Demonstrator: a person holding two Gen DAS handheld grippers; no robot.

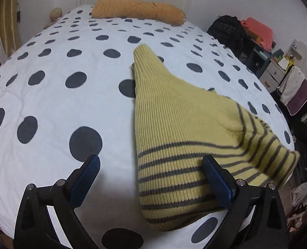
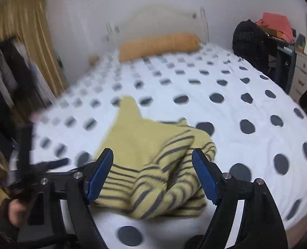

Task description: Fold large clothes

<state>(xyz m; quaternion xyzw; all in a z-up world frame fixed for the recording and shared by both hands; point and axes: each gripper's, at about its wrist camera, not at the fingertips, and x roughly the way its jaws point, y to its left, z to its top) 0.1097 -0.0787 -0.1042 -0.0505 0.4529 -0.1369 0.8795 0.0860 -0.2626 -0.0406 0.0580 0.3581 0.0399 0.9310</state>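
Sweater on bedspread, near foot edge, well short of pillow. Partly folded: bunched, sleeve draped over body, not squared. Left gripper jaws apart, empty. Right gripper jaws apart, empty, over sweater. Remaining: flatten, finish folds.

One sweater, one pillow, seemingly one backpack.
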